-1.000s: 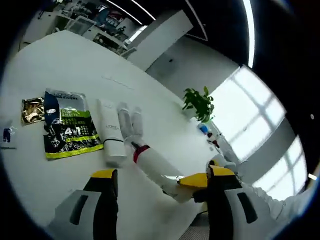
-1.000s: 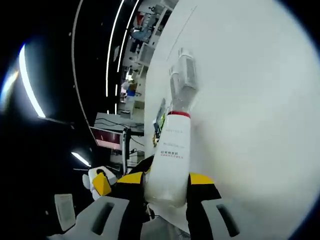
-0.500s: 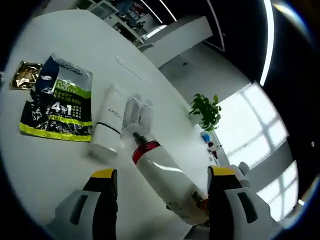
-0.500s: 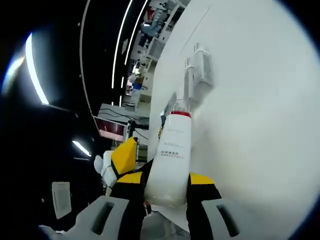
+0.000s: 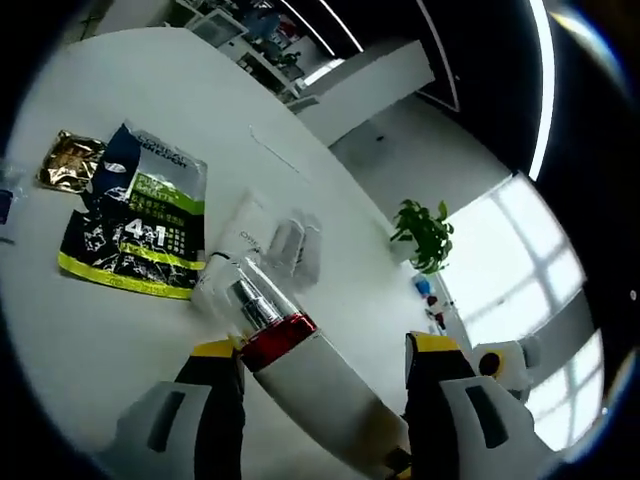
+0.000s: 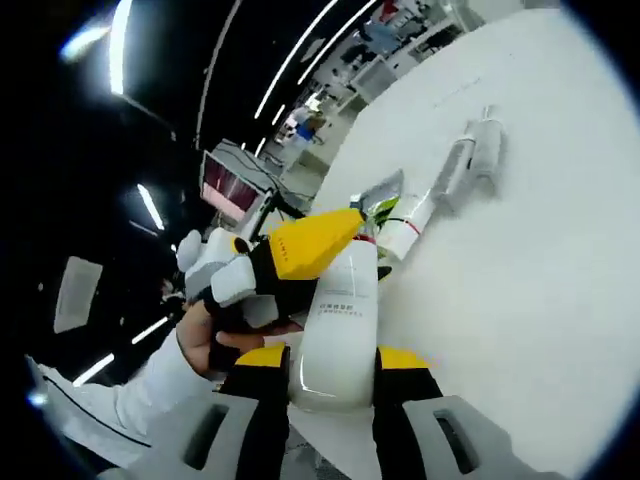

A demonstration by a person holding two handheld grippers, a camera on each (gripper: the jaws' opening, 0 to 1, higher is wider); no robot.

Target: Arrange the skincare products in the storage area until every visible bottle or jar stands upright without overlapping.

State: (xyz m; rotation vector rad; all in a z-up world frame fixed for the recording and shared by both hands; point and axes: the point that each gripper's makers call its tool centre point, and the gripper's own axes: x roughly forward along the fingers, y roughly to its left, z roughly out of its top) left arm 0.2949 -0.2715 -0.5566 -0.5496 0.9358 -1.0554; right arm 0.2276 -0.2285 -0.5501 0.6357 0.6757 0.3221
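Note:
A white bottle [image 5: 320, 395] with a red band and a clear cap lies tilted between the two wide-apart jaws of my left gripper [image 5: 325, 345], which is open. My right gripper [image 6: 332, 355] is shut on the same bottle's [image 6: 338, 320] lower body. The left gripper [image 6: 300, 248], held by a hand [image 6: 215, 335], has its yellow jaw tip by the bottle's top. A white tube [image 5: 232, 255] and two small clear-capped tubes [image 5: 297, 245] lie flat on the white table [image 5: 150, 110]. The right gripper view also has the white tube [image 6: 410, 225] and the small tubes [image 6: 470, 158].
A black and green sachet pack [image 5: 140, 225] and a gold packet [image 5: 68, 162] lie on the table left of the tubes. A potted plant [image 5: 425, 230] stands at the far edge by bright windows. Shelves and a monitor [image 6: 225, 180] stand beyond the table.
The left gripper has closed in on the bottle, which now lies deeper between its open jaws. The right gripper has rolled with the bottle still held, and the hand with the left gripper now shows.

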